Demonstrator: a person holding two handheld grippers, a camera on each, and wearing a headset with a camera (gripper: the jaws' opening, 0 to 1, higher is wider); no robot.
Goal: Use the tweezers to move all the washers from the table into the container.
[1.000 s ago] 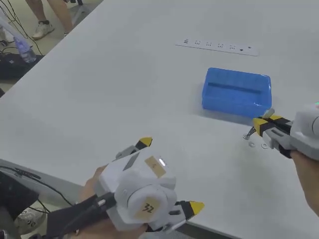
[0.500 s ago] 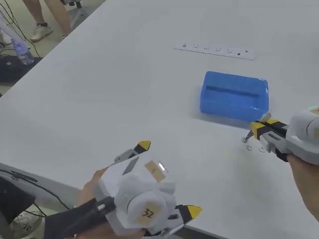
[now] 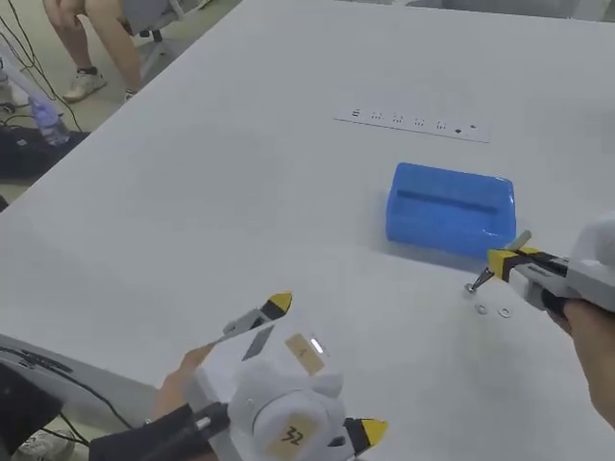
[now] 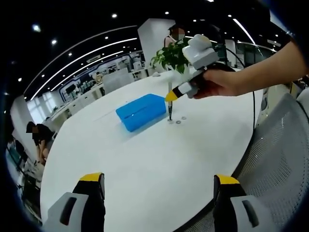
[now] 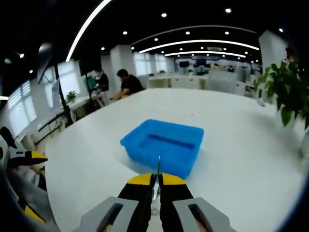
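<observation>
A blue container (image 3: 450, 211) stands on the white table (image 3: 240, 192). Just in front of it my right gripper (image 3: 502, 262) is shut on metal tweezers (image 3: 478, 279), whose tip points down at the table. Two small washers (image 3: 481, 308) (image 3: 504, 312) lie close beside that tip. From the left gripper view, the tweezers (image 4: 170, 112) stand over the washers (image 4: 178, 122) next to the container (image 4: 141, 111). The right gripper view looks along the tweezers (image 5: 158, 170) toward the container (image 5: 164, 144). My left gripper (image 3: 327, 367) is open at the table's near edge, its own view (image 4: 159, 193) showing nothing between the jaws.
A white power strip (image 3: 413, 123) lies beyond the container. The table's near edge runs past my left gripper, with cables and a bottle (image 3: 43, 115) on the floor to the left. A person (image 3: 91, 29) is near the far left corner. A plant (image 5: 285, 89) stands to the right.
The head camera has tilted, so everything sits lower in the picture. The right gripper and tweezers stay by the two washers. The left gripper has barely moved.
</observation>
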